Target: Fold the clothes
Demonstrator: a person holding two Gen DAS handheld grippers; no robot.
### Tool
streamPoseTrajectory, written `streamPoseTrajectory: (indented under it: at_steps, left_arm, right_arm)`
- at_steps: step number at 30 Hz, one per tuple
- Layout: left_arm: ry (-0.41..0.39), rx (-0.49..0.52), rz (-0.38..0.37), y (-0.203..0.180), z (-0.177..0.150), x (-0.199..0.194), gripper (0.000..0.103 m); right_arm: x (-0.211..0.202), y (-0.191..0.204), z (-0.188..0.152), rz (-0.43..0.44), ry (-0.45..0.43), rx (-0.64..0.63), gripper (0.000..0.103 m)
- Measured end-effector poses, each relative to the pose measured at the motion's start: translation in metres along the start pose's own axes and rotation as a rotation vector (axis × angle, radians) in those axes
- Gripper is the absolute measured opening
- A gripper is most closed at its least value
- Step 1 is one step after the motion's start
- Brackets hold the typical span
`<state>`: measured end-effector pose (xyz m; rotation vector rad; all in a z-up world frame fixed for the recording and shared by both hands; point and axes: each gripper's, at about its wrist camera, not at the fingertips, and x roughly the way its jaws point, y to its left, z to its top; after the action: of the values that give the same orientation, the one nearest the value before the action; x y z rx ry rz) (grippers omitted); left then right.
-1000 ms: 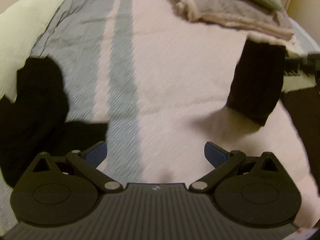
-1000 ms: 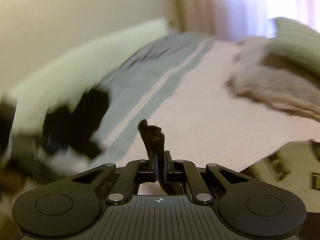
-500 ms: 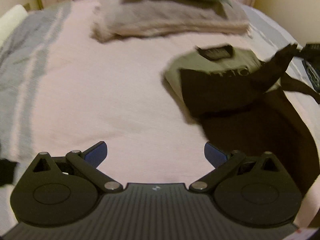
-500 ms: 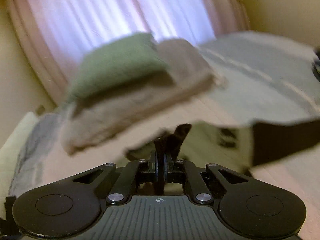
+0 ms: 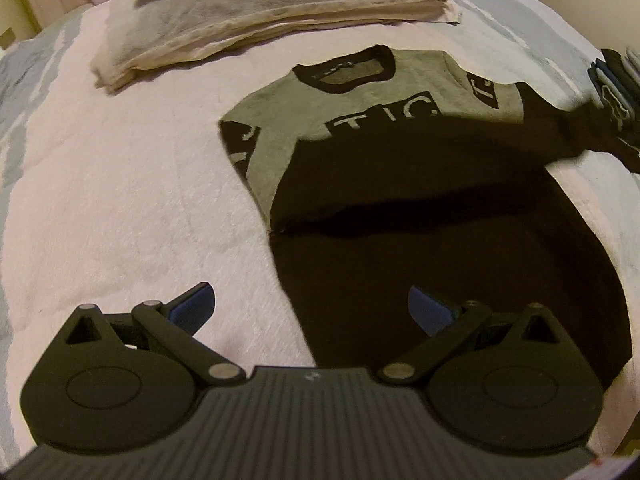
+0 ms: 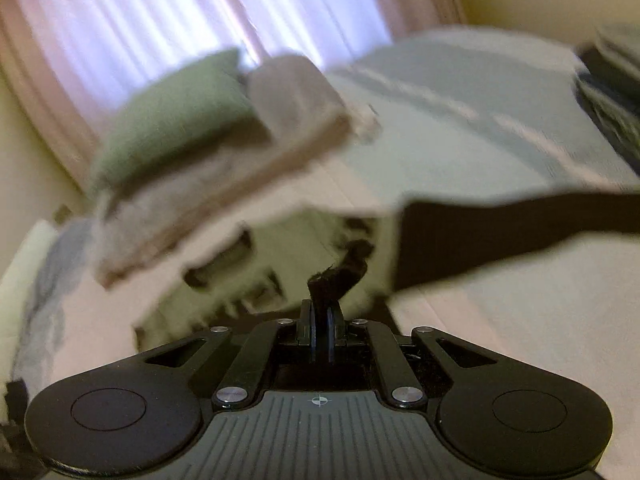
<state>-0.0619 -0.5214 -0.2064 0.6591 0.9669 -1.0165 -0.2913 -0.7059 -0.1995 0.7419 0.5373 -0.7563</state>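
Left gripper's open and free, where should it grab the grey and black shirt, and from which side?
Probably the shirt's near-left bottom corner, coming in low over the pink blanket from the left. That hem edge lies flat, straight and bare just ahead of the open left gripper. The right gripper is shut on black cloth, apparently the stretched sleeve, so the far side is already held.

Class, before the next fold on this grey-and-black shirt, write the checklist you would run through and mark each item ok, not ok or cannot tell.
1. Right gripper shut on the shirt's black sleeve: ok.
2. Left gripper open, holding nothing: ok.
3. Shirt lying flat on the pink blanket, collar away from the left gripper: ok.
4. Sleeve folded fully across the body: not ok, it is pulled out sideways, off the chest.
5. Folded blanket stack apart from the shirt: ok.
6. Hem under the left gripper smooth: cannot tell.
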Motion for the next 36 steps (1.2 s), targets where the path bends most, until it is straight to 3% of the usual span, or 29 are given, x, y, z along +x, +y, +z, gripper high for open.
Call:
streamPoseTrajectory:
  at_steps: [2, 9, 20, 26, 28, 29, 30, 32, 36]
  left_arm:
    - [0.012, 0.015, -0.017, -0.002, 0.003, 0.01, 0.101]
    - [0.012, 0.073, -0.055, -0.002, 0.01, 0.027, 0.101]
    - [0.021, 0.067, -0.072, 0.009, 0.009, 0.027, 0.101]
    - [0.039, 0.063, -0.075, 0.012, 0.0, 0.029, 0.101]
    - [0.044, 0.061, -0.078, 0.013, -0.003, 0.03, 0.101]
    - [0.046, 0.06, -0.081, 0.013, -0.004, 0.029, 0.101]
    - [0.046, 0.06, -0.084, 0.013, -0.005, 0.029, 0.101]
    - [0.043, 0.06, -0.084, 0.013, -0.007, 0.027, 0.101]
    - [0.049, 0.047, -0.086, 0.018, -0.011, 0.028, 0.101]
  right_arm:
    - [0.01, -0.009, -0.011, -0.012, 0.047, 0.013, 0.002]
    - [0.024, -0.012, -0.032, -0.037, 0.081, 0.03, 0.002]
    - [0.028, 0.0, -0.029, -0.127, 0.063, 0.023, 0.002]
    - [0.043, 0.037, -0.039, -0.013, 0.089, -0.147, 0.003]
    - [0.051, 0.048, -0.045, 0.011, 0.105, -0.199, 0.008]
    - [0.057, 0.051, -0.049, 0.015, 0.127, -0.212, 0.017]
    - [0.062, 0.053, -0.051, 0.018, 0.156, -0.213, 0.036]
    - [0.065, 0.054, -0.055, 0.043, 0.201, -0.207, 0.056]
    - [0.047, 0.047, -0.056, 0.036, 0.159, -0.186, 0.056]
